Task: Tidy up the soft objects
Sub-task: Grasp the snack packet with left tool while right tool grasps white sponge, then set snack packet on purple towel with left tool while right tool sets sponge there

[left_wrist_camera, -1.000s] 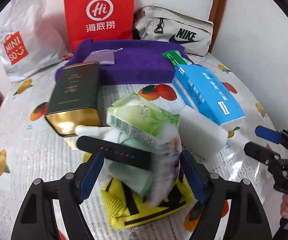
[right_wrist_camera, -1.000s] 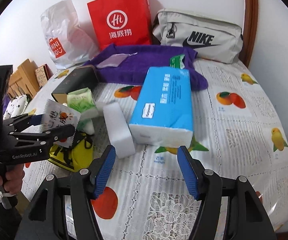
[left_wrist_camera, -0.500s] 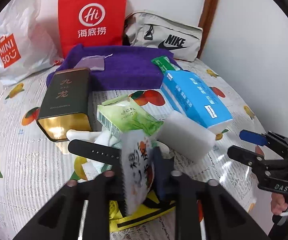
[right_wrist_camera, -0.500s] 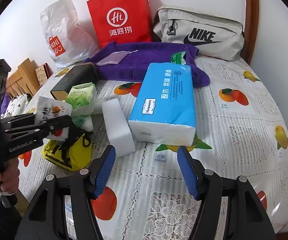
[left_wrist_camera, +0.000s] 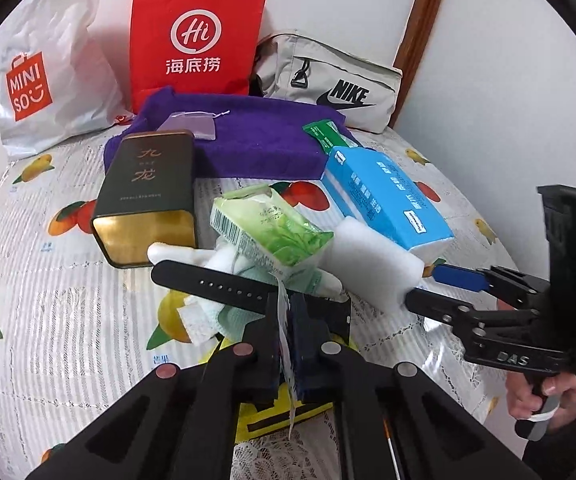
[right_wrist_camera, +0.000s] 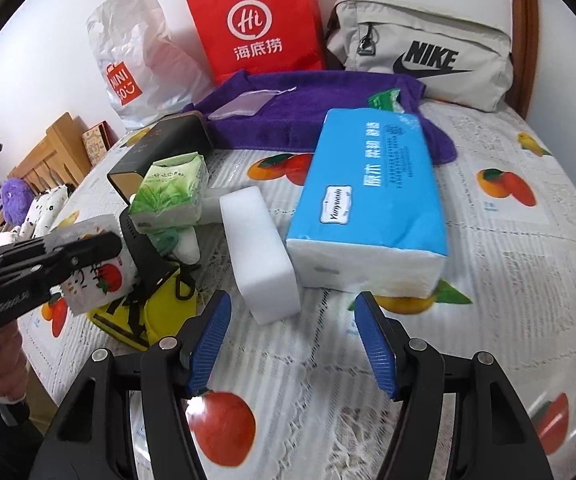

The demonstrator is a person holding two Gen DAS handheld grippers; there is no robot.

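My left gripper (left_wrist_camera: 285,320) is shut on a thin white snack packet with a strawberry print (right_wrist_camera: 95,276), seen edge-on in the left wrist view (left_wrist_camera: 286,344), held above a yellow pouch (right_wrist_camera: 155,312). My right gripper (right_wrist_camera: 292,344) is open and empty above the tablecloth, just in front of a white foam block (right_wrist_camera: 261,256) and a blue tissue pack (right_wrist_camera: 372,196). A green tissue pack (left_wrist_camera: 271,228) lies on a black watch strap (left_wrist_camera: 207,284) and white cloth. A purple towel (left_wrist_camera: 255,136) lies at the back.
A dark tea tin (left_wrist_camera: 145,196) lies left of the green pack. A red paper bag (left_wrist_camera: 195,36), a white Miniso bag (left_wrist_camera: 43,84) and a grey Nike bag (left_wrist_camera: 328,80) stand along the back wall. The table edge runs near the left gripper (right_wrist_camera: 43,368).
My left gripper has closed on the strawberry packet and lifted it off the pile, turning it edge-on. My right gripper has edged closer to the foam block, still open.
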